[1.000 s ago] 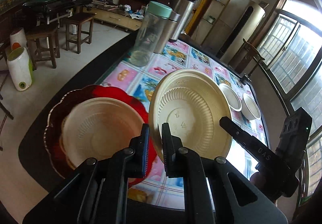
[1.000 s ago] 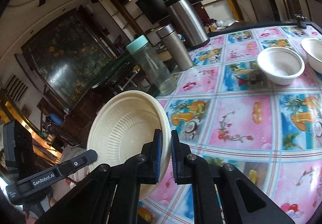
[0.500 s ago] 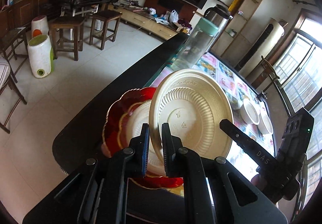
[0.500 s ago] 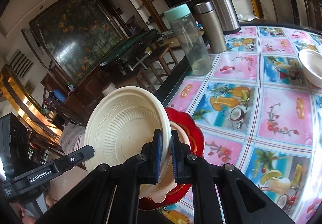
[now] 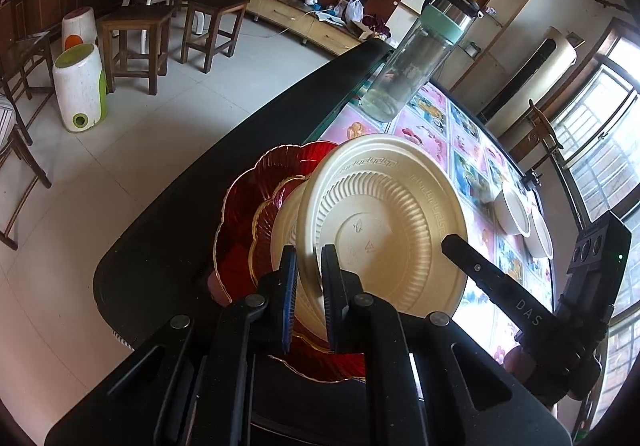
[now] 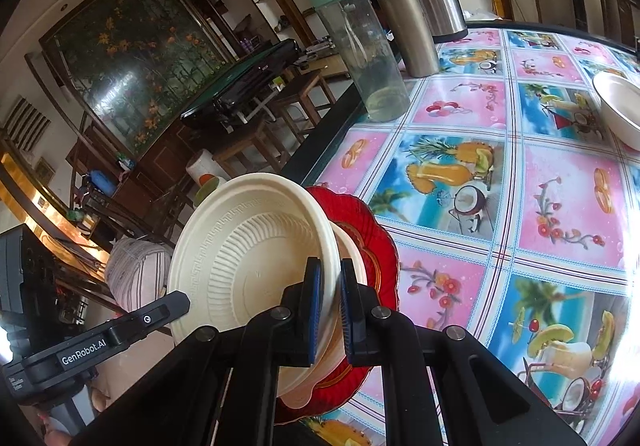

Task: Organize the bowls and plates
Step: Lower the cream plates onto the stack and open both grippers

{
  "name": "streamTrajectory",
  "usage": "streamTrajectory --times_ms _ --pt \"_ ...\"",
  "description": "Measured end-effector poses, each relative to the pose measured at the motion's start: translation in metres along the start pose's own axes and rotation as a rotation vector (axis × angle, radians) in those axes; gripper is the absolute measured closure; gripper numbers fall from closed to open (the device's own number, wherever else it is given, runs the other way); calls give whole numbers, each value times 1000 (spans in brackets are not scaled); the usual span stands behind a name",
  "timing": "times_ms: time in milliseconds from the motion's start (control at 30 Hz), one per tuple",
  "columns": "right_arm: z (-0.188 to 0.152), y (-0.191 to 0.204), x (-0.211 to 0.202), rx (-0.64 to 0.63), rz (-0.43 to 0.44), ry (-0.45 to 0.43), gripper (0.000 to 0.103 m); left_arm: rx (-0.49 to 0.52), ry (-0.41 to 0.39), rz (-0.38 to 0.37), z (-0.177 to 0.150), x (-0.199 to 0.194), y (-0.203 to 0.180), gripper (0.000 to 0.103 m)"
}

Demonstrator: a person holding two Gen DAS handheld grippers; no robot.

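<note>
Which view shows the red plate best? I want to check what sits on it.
The left wrist view: the red plate shows its scalloped rim beside the held cream bowl, with another cream bowl on it. The right wrist view shows only part of the plate behind the held bowl.

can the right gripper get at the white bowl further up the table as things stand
Probably not yet. The right gripper is shut on the cream plate, as is the left gripper. The white bowl sits beyond open tablecloth, unblocked.
</note>
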State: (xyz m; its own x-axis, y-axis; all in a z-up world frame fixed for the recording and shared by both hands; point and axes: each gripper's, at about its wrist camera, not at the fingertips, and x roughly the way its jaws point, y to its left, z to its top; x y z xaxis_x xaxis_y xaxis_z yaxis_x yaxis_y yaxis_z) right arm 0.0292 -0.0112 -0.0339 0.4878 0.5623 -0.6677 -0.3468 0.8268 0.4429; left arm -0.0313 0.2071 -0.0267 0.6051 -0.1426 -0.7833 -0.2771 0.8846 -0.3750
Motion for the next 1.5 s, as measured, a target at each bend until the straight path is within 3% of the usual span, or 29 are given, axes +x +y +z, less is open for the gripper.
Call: streamTrajectory --times_ms 867,1100,1333,1500 --pt "-4 -7 13 5 -14 28 94 -9 47 14 0 17 3 93" --pt "-4 -6 8 -22 -36 19 89 8 -9 66 0 2 2 93" --pt "9 -29 -33 12 -37 -108 89 45 -121 94 2 -29 -6 93" --pt "9 -58 -41 73 -65 -120 88 118 -133 88 -4 -31 -30 85"
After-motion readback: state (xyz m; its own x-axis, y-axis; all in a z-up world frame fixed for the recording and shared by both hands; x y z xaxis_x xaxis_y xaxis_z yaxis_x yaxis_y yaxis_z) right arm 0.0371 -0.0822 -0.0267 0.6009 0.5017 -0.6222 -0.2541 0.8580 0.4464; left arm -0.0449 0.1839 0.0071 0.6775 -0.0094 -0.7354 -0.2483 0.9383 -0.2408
